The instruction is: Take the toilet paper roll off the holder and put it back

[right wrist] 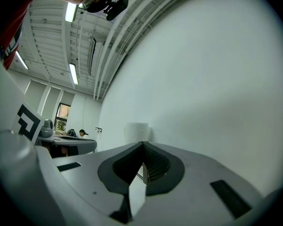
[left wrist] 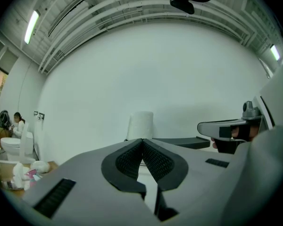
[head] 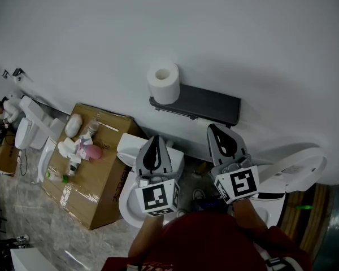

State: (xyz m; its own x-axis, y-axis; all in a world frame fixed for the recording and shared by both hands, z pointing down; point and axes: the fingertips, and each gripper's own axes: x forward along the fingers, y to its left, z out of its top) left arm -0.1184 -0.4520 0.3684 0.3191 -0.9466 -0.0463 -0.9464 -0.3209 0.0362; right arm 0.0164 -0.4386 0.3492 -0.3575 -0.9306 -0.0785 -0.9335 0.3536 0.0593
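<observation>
The toilet paper roll (head: 163, 82) is seen standing upright on the left end of the dark holder (head: 206, 105), a flat shelf fixed to the far white wall (head: 260, 44). In both tool views it is seen straight ahead, beyond the tips and well apart from them, so nothing has been grasped.

The left tool (head: 154, 145) is pressed together with nothing between its ribbed pads. The right tool (head: 219, 133) is likewise closed at the tip and empty. Both are held nearer than the holder and below it in the head view, left and right of its middle.

The roll is judged to be light and soft. Its wound paper would dent under a hard squeeze and could tear or unwind at a loose tail, while the hollow core gives some stiffness. A hold across the round sides at mid-height is suggested, or one jaw in the core and one outside. Either tool would have to be spread first. A gentle pinch should be enough.

No brand or label can be made out on the roll or the holder. Dark print is visible on the side of the cardboard box (head: 96, 168) at the left, but it cannot be read. The marker cubes (head: 158, 196) carry only black-and-white square patterns.
</observation>
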